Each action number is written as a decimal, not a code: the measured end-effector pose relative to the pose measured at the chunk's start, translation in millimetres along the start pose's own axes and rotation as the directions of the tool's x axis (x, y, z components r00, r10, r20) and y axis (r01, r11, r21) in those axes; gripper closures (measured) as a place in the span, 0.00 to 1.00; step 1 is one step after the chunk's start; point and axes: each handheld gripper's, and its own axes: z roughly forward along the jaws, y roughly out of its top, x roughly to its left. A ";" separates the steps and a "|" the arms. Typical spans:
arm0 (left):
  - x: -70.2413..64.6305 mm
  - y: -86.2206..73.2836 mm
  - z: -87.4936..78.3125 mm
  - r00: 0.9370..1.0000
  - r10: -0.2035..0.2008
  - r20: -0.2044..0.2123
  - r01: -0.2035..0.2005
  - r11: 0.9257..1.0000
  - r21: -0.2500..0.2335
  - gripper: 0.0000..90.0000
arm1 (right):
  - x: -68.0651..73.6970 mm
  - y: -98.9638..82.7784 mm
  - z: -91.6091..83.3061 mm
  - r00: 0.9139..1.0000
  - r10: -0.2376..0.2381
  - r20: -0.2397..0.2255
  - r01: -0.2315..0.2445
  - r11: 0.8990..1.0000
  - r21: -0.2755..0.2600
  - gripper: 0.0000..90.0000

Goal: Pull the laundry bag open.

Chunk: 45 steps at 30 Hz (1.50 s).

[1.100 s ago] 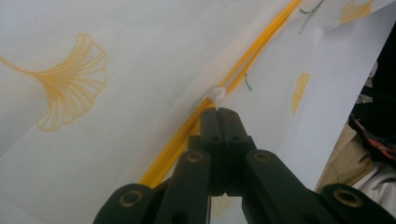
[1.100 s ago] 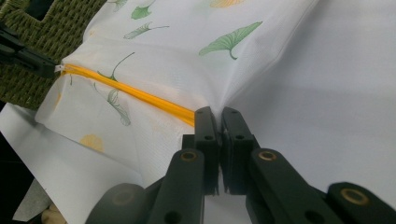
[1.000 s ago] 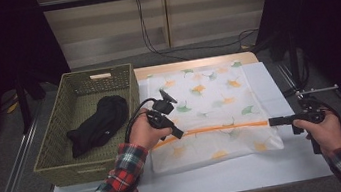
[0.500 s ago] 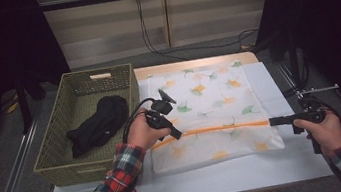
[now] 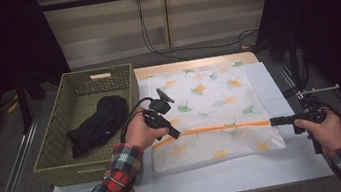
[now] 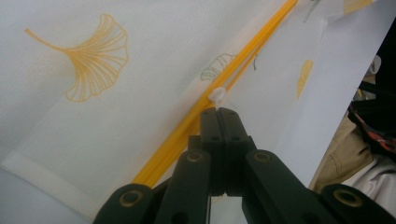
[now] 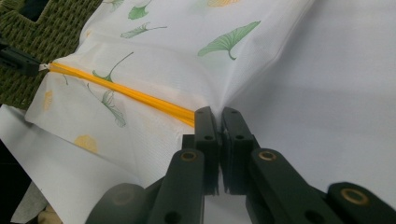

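Dark curtains and a pale wall panel close off the upper part of the high view, and below them we see a white counter (image 5: 230, 176) filling the middle of the frame. At the left of it sits a green woven basket (image 5: 59, 142) with a black cloth (image 5: 96, 124) bundled inside. Just right of the basket, near the centre, we find the left claw (image 5: 176, 134), held by a hand in a plaid sleeve (image 5: 115, 184); its jaws are pressed together on the small white zipper pull (image 6: 217, 95), which the left gripper view shows at their tips in the middle of the frame. From there an orange zipper (image 5: 218, 128) runs rightward across the lower part of a white mesh bag (image 5: 210, 105) printed with green and orange leaves, which lies flat on the counter at the centre of the high view. At the right end of the zipper we see the right claw (image 5: 274, 122), its jaws squeezed onto the bag's edge, with the fabric puckering toward them in the right gripper view.
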 end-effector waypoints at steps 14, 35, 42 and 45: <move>1.5 -2.4 -4.1 1.000 -0.015 -0.003 0.015 1.000 -0.004 1.00 | -3.5 -0.7 -3.4 1.000 -0.001 0.008 0.001 1.000 -0.004 0.97; 6.0 -8.0 -14.4 0.999 -0.031 -0.020 0.031 1.000 0.003 1.00 | -7.8 -1.2 -5.0 1.000 0.009 0.018 -0.009 1.000 -0.004 0.97; 7.7 -10.3 -19.1 0.999 -0.026 -0.029 0.026 1.000 0.014 1.00 | -7.6 -1.1 -5.1 1.000 0.003 0.016 -0.003 1.000 -0.005 0.97; 9.2 -11.3 -21.4 0.999 -0.025 -0.030 0.026 0.999 0.020 1.00 | -8.4 -1.4 -4.8 1.000 0.003 0.026 -0.003 1.000 0.000 0.97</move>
